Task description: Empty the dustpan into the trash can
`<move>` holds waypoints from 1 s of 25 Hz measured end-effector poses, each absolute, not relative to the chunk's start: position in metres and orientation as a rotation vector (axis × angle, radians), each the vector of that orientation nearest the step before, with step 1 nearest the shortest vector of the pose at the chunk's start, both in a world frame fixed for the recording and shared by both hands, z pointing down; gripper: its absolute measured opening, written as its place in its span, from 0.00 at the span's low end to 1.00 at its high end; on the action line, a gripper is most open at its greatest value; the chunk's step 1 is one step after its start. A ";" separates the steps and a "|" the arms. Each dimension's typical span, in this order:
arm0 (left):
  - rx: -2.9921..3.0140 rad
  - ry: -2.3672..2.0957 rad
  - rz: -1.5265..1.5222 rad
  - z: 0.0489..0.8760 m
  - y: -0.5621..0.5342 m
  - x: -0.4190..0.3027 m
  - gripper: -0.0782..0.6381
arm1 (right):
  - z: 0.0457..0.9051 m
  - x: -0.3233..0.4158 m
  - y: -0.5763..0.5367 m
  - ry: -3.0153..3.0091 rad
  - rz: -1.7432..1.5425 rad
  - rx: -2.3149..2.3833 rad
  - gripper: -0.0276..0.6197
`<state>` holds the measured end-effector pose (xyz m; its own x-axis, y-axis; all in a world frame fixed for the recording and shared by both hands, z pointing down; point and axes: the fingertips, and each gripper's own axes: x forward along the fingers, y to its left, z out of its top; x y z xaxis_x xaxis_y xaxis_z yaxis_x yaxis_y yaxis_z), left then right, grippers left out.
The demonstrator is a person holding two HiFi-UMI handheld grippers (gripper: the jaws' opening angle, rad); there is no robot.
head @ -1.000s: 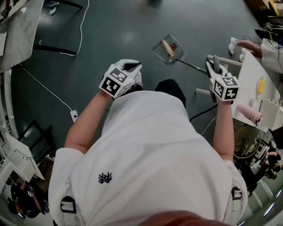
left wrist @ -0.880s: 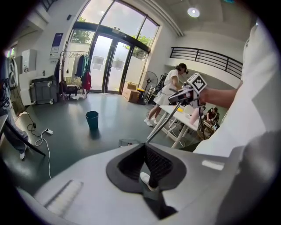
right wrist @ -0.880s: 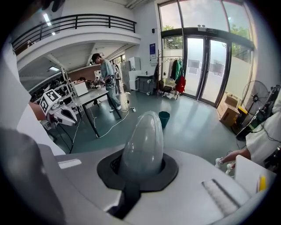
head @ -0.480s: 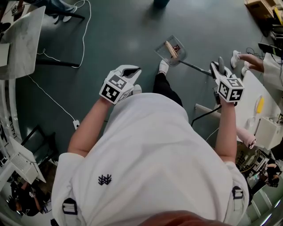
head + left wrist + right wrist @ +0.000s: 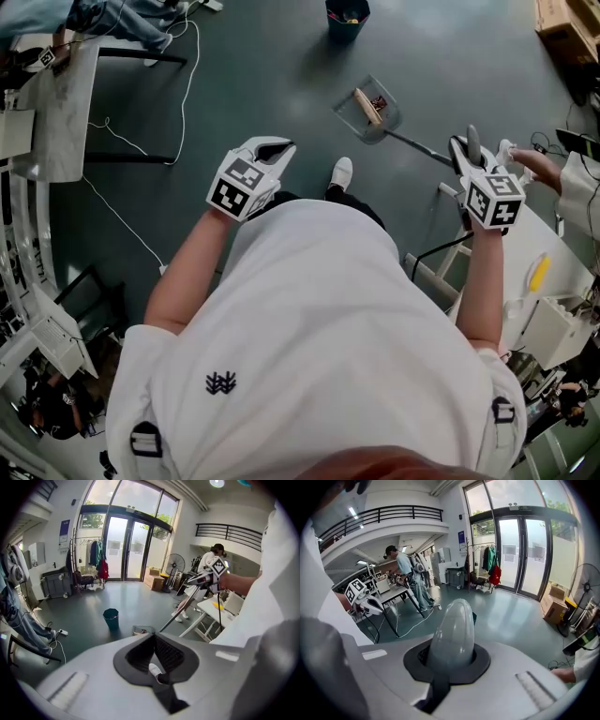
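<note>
In the head view a clear dustpan [image 5: 367, 108] holding a brown strip and dark bits hangs over the dark floor, ahead of me. Its long thin handle [image 5: 420, 146] runs back to my right gripper [image 5: 468, 150], which is shut on the handle's grey rounded end [image 5: 454, 630]. A small dark teal trash can [image 5: 347, 17] stands further ahead, apart from the pan. The left gripper view shows the same trash can [image 5: 111, 618] and dustpan [image 5: 140, 630]. My left gripper [image 5: 275, 150] is shut, holds nothing and hovers left of the pan.
A grey table [image 5: 56, 103] with a white cable [image 5: 122, 202] trailing on the floor stands at the left. A white table [image 5: 553, 244] and another person's hand [image 5: 534, 161] are at the right. Wooden boxes [image 5: 562, 23] sit top right. My shoe [image 5: 341, 173] steps between the grippers.
I have walked forward: the trash can has come into view at the top. The dustpan stays ahead in the right gripper. Tables have slid back.
</note>
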<state>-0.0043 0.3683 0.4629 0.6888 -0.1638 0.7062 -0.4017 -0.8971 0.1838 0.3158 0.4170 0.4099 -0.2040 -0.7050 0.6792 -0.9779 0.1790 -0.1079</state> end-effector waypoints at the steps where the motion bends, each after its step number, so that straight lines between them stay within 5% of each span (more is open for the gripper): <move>1: 2.582 -0.445 1.030 0.461 0.364 0.004 0.19 | 0.408 0.325 0.409 -1.983 0.738 1.577 0.05; 10: 2.569 -0.428 0.977 0.460 0.318 0.029 0.19 | 0.389 0.370 0.331 -2.000 0.714 1.606 0.05; 25: 2.641 -0.347 0.904 0.450 0.119 -0.029 0.19 | 0.358 0.386 0.138 -1.831 0.738 1.823 0.05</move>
<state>-0.0295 0.1191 0.4502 0.7694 -0.1214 0.6271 -0.3290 -0.9168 0.2263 0.3859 0.1377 0.3582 -0.0246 -0.7570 0.6530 -0.9982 -0.0168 -0.0571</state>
